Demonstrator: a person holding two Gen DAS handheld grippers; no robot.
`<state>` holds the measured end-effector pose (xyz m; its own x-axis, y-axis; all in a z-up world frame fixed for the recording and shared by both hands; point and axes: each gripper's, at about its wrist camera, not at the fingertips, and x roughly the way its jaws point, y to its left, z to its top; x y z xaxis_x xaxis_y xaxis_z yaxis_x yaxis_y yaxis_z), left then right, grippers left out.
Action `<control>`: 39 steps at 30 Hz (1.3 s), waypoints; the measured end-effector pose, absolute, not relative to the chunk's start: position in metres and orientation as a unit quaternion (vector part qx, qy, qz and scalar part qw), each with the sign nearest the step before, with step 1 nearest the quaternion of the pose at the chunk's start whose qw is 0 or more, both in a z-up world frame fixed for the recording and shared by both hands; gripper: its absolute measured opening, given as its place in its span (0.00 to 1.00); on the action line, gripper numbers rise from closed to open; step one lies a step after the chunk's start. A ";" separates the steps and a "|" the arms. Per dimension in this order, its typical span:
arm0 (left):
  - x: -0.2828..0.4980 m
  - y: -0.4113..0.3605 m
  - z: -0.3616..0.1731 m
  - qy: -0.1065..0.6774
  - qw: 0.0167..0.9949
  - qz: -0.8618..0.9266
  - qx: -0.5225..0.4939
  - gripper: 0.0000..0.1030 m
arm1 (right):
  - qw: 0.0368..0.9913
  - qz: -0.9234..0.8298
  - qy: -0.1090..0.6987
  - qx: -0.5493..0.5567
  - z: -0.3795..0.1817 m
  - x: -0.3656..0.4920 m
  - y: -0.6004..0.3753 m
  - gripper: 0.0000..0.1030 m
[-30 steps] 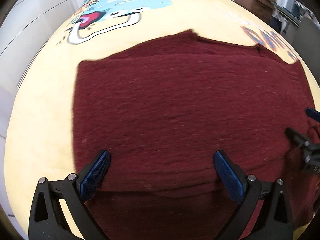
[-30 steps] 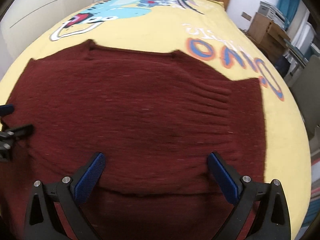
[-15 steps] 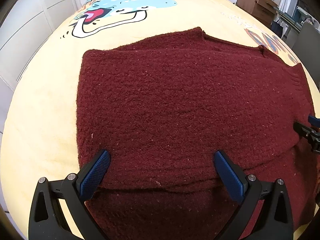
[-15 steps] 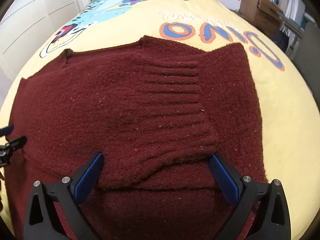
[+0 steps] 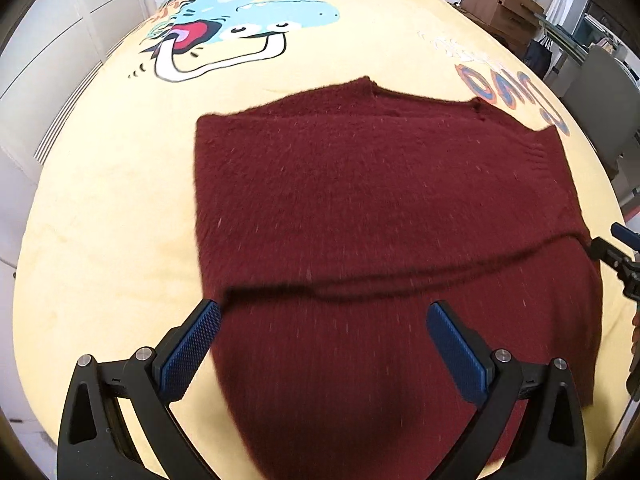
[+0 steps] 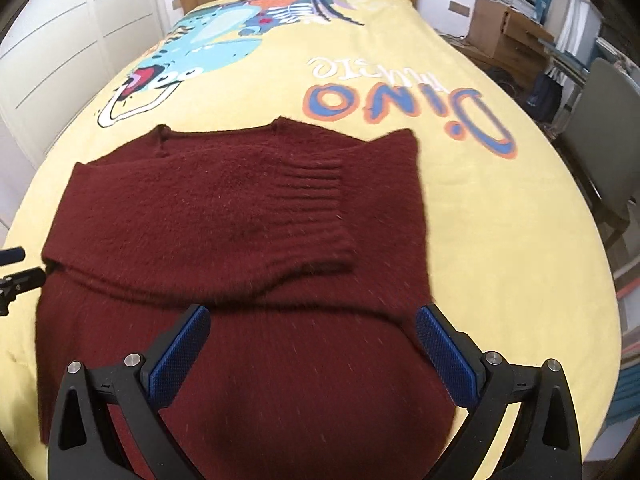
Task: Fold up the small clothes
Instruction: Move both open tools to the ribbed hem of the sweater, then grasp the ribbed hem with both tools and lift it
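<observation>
maroon sweater (image 6: 240,240) is being laid flat on yellow bedspread (image 6: 500,220) | "DiNO" is being read at 1 o'clock | left gripper (image 5: 320,320) and right gripper (image 6: 312,324): fingers being held apart, empty

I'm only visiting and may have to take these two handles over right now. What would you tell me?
Left gripper: open, holding nothing, over the near part of the sweater.
Right gripper: open, also empty.
The dark red sweater lies flat on the yellow bedspread.
Done: both sleeves are folded across the body, one cuff lying on top.
Left: fold the near hem up toward the collar.
</observation>
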<state>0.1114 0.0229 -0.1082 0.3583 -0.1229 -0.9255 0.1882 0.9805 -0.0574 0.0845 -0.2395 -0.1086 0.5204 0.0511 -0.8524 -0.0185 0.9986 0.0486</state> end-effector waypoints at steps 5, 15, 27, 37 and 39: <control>0.078 0.034 -0.112 0.582 0.807 -0.093 0.017 0.99 | 0.865 0.007 0.502 0.021 -0.109 0.047 -0.253 1.00; 0.030 0.048 -0.145 0.629 0.773 -0.088 0.011 0.99 | 0.832 -0.017 0.551 0.054 -0.147 -0.014 -0.274 1.00; -0.001 0.038 -0.186 0.674 0.733 -0.096 -0.009 0.99 | 0.792 -0.018 0.602 0.097 -0.185 -0.047 -0.291 1.00; -0.009 0.019 -0.202 0.679 0.725 -0.119 0.000 0.60 | 0.769 0.019 0.628 0.118 -0.201 -0.054 -0.290 1.00; -0.009 0.015 -0.201 0.679 0.722 -0.132 -0.002 0.43 | 0.768 0.018 0.629 0.117 -0.201 -0.053 -0.288 1.00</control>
<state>-0.0091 0.0145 -0.2009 0.0440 -0.1933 -0.9802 0.1879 0.9652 -0.1819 -0.0533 -0.2884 -0.2013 0.2074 0.1757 -0.9624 0.1200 0.9717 0.2033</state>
